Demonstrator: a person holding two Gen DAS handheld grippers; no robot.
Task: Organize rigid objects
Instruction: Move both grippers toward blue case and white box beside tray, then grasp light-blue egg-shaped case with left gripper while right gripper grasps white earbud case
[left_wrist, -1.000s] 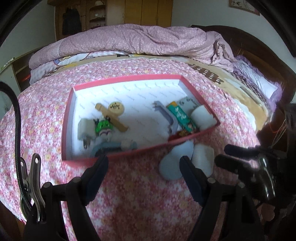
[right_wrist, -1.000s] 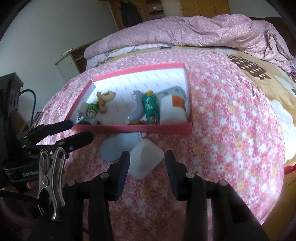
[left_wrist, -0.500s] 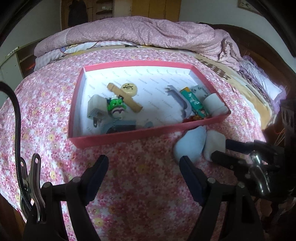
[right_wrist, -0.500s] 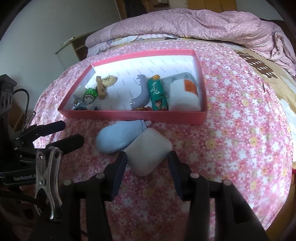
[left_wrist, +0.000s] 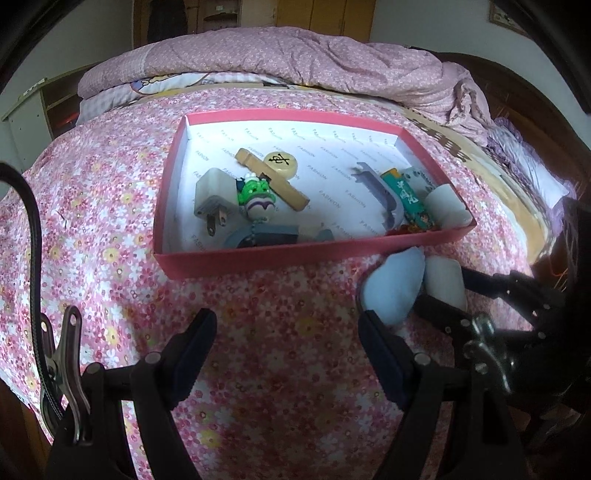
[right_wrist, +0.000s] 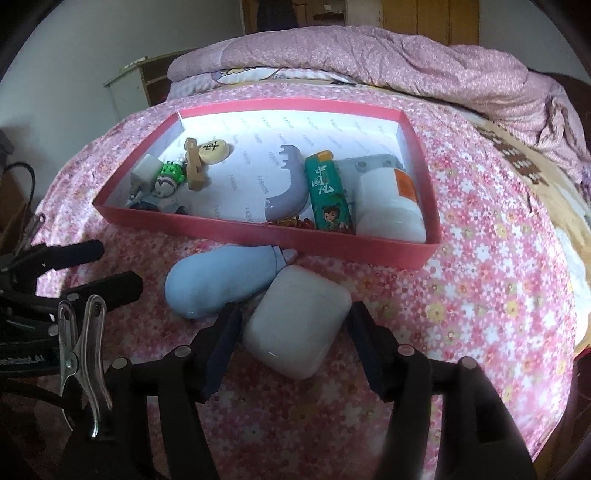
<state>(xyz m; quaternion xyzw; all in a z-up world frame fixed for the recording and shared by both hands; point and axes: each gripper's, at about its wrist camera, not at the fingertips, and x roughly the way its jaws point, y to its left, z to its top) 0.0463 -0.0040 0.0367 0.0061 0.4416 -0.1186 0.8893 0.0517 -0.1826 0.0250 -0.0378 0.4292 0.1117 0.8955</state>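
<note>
A red box (left_wrist: 258, 254) (right_wrist: 229, 225) lies on the flowered bedspread, holding a plug adapter (left_wrist: 214, 195), a green figurine (left_wrist: 255, 194), a wooden clip (left_wrist: 273, 181), a purple comb (right_wrist: 288, 188), a green lighter (right_wrist: 327, 195) and a white jar (right_wrist: 388, 206). In front of it lie a light blue oval case (right_wrist: 218, 284) (left_wrist: 395, 284) and a white earbud case (right_wrist: 297, 319) (left_wrist: 445, 280). My right gripper (right_wrist: 291, 334) is open with its fingers on either side of the white case. My left gripper (left_wrist: 286, 343) is open and empty over the bedspread, left of the blue case.
A crumpled pink quilt (left_wrist: 314, 62) is piled at the far end of the bed. A dark wooden headboard (left_wrist: 517, 96) rises at the right. A cabinet (right_wrist: 140, 85) stands left of the bed. The bed edge drops off close to both grippers.
Both grippers have moved forward and lower toward the box. My right gripper's fingers have come around the white earbud case. My left gripper stays open.
</note>
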